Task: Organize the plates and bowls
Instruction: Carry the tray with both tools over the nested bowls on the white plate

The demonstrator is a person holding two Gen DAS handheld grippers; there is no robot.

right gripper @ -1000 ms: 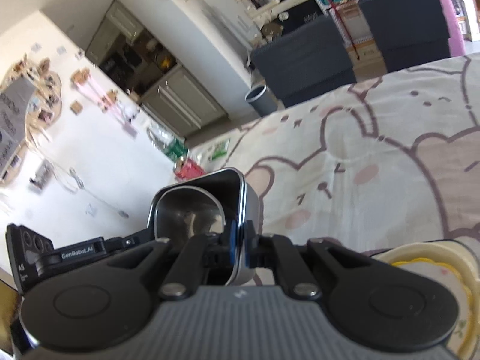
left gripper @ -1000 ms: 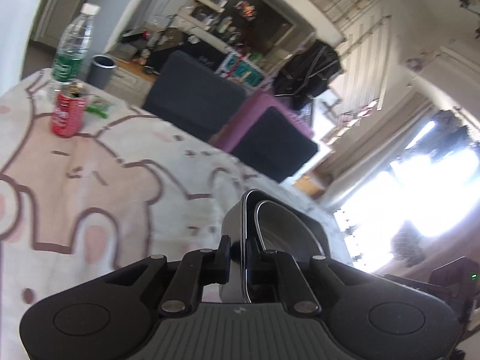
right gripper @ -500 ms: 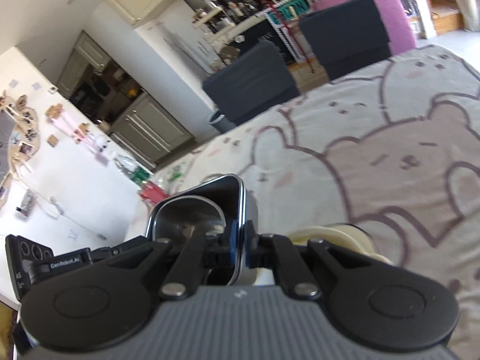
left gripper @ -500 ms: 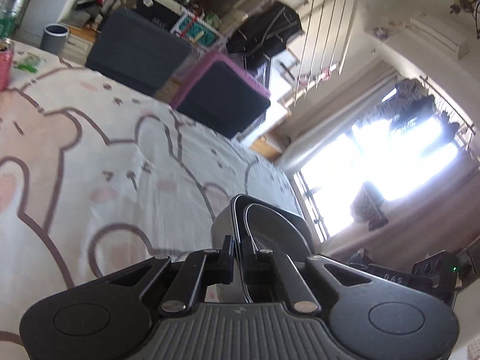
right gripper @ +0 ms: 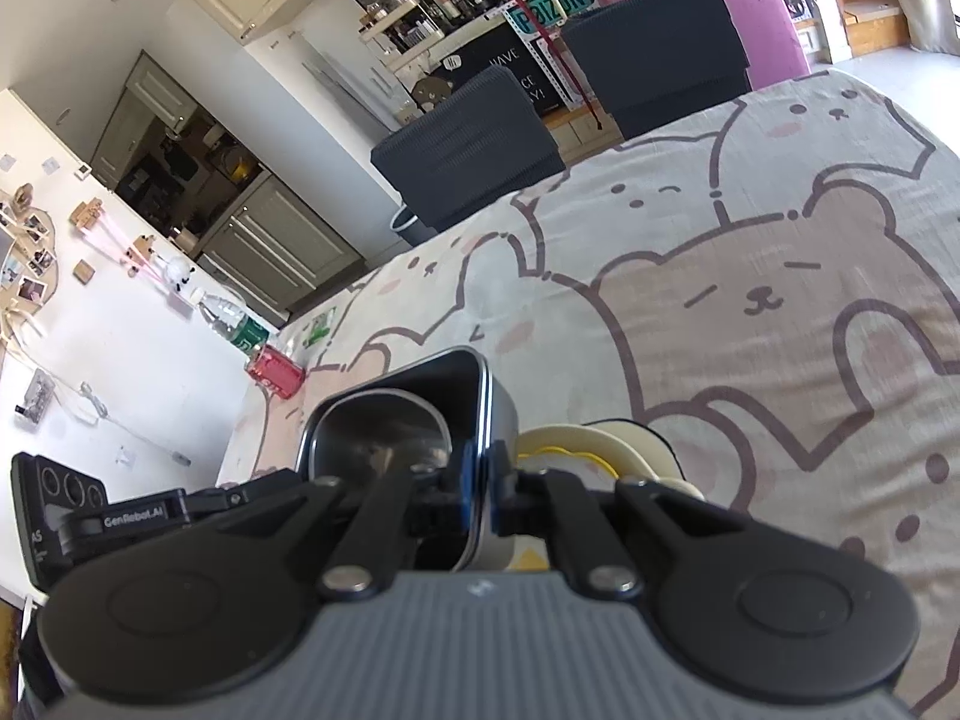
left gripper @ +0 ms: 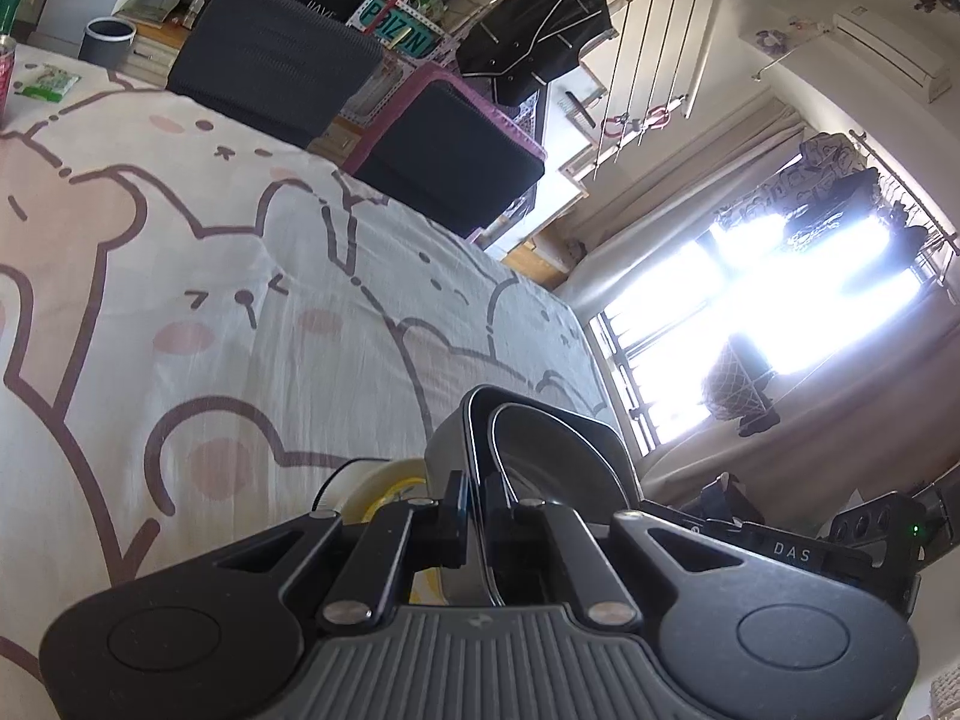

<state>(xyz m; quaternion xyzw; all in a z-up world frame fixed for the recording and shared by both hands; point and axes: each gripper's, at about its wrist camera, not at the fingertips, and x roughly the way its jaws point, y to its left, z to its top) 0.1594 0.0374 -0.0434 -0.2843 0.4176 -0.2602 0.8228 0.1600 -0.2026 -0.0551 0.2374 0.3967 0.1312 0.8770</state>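
A square dark metal bowl with a shiny inside (left gripper: 540, 450) is held up by both claws. One rim is pinched by the left claw (left gripper: 477, 516), the other rim by the right claw (right gripper: 478, 489). A cream plate with yellow rings (right gripper: 606, 444) lies just under it on the bear-print table (right gripper: 750, 312).

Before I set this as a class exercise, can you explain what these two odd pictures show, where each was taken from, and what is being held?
No robot arm here: a person holds a two-finger gripper in each hand, each with a wide-angle camera looking along its fingers. One picture comes from the left gripper, the other from the right gripper. Both are clamped on opposite walls of one dark metal bowl, carried tilted above a table with a bear-print tablecloth. Just beneath the bowl is a cream plate. At the table's far end stand a red can and a water bottle.
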